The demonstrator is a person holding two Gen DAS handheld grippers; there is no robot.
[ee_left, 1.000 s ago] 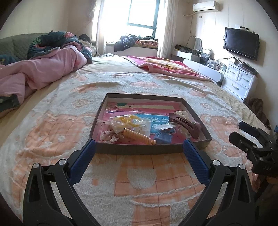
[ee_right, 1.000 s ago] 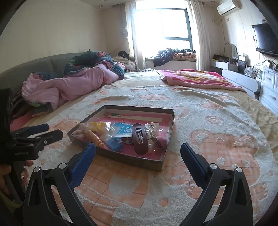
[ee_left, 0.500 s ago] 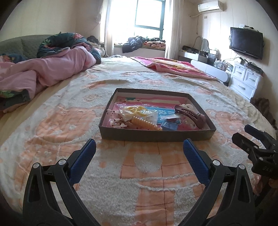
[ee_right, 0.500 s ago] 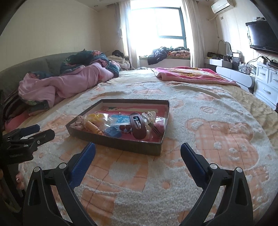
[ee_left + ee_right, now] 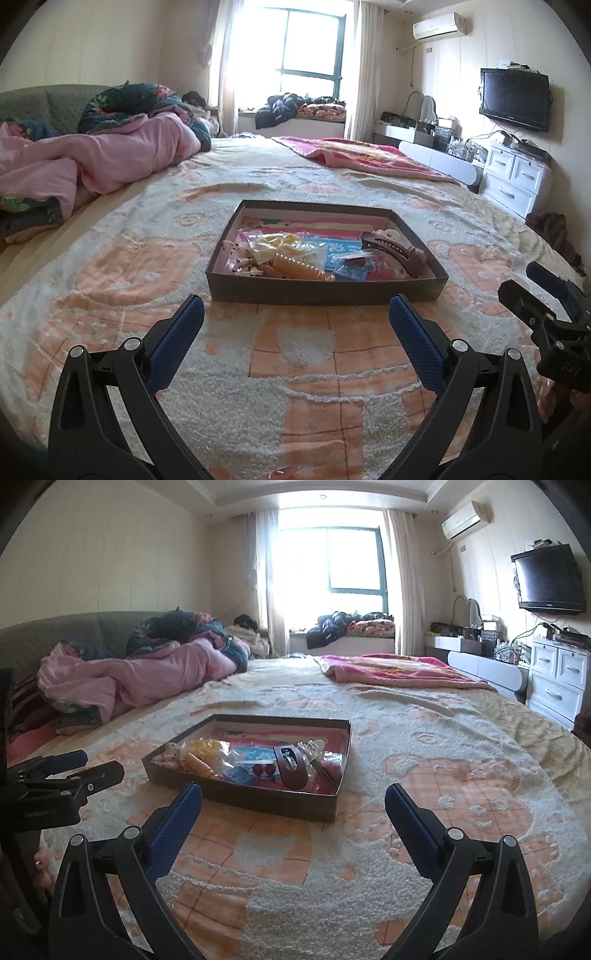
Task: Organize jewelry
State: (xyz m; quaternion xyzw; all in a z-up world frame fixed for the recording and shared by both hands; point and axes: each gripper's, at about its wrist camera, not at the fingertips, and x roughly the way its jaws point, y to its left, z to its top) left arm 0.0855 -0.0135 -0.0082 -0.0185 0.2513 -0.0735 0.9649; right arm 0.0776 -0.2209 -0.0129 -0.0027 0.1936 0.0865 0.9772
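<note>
A shallow dark box [image 5: 325, 291] [image 5: 258, 799] lies on the bed. It holds a dark red hair claw [image 5: 393, 249] [image 5: 291, 764], an orange comb [image 5: 299, 268] [image 5: 199, 765], yellow pieces in a clear bag [image 5: 282, 243] [image 5: 205, 747], a blue packet [image 5: 349, 271] and red beads [image 5: 264, 769]. My left gripper [image 5: 295, 317] is open and empty, a short way in front of the box. My right gripper [image 5: 293, 805] is open and empty, in front of the box's near right corner; it also shows at the right of the left wrist view [image 5: 543, 295].
The bed is covered with a cream and orange fuzzy blanket [image 5: 314, 350]. A pink quilt [image 5: 110, 162] is heaped at the left. A pink blanket [image 5: 365, 155] lies at the far right. White drawers [image 5: 517, 181] and a wall television [image 5: 513, 99] stand beyond the bed's right edge.
Both grippers have drawn back from the box and tilted up, so the box sits farther off and more of the room shows. Both stay open and empty.
</note>
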